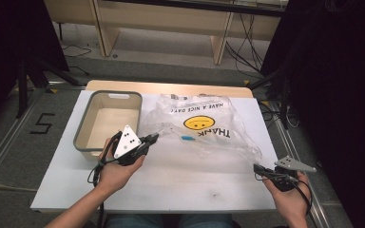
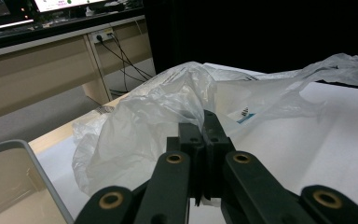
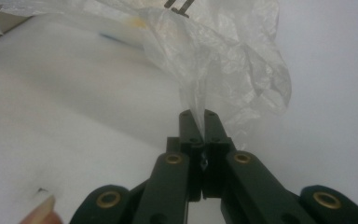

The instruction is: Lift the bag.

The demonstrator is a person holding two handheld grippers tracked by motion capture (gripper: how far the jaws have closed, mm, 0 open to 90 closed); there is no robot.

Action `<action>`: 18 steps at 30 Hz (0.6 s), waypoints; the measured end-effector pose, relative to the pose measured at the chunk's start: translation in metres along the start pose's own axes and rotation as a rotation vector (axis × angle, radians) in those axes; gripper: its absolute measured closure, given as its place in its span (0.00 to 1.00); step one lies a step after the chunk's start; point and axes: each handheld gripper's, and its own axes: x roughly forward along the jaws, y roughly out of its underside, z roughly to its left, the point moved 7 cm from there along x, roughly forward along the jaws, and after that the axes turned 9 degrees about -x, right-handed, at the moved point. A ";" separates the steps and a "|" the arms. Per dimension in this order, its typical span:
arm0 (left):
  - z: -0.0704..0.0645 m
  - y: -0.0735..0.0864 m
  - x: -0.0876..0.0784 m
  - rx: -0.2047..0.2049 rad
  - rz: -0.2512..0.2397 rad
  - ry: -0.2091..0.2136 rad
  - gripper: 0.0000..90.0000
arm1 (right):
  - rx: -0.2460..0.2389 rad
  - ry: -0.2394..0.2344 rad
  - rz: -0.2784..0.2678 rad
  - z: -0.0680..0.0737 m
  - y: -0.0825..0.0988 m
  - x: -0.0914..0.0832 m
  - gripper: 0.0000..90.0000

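Note:
A clear plastic bag [image 1: 204, 124] with a yellow smiley face and black "THANK" lettering lies crumpled on the white table [image 1: 180, 185]. My left gripper [image 1: 153, 138] is shut on the bag's near-left edge, next to the grey bin; the film [image 2: 168, 107] rises from between the closed jaws of the left gripper [image 2: 203, 122]. My right gripper [image 1: 257, 167] is shut on the bag's near-right corner, and a twisted strip of plastic [image 3: 223, 60] runs up from the tips of the right gripper [image 3: 197, 115]. A small blue item [image 1: 187, 138] lies inside the bag.
An empty grey bin [image 1: 108, 121] stands at the table's left, close beside my left hand. Wooden desk legs, cables and dark curtains lie beyond the far edge. A floor marking "5" [image 1: 42, 123] sits left of the table.

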 end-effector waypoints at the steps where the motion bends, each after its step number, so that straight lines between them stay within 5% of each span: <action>1: 0.000 0.000 0.000 -0.001 -0.003 -0.002 0.99 | 0.000 0.005 -0.012 0.000 -0.001 -0.001 1.00; 18: 0.007 -0.007 0.000 -0.006 -0.049 -0.028 0.99 | -0.017 0.063 -0.137 -0.002 -0.021 -0.008 1.00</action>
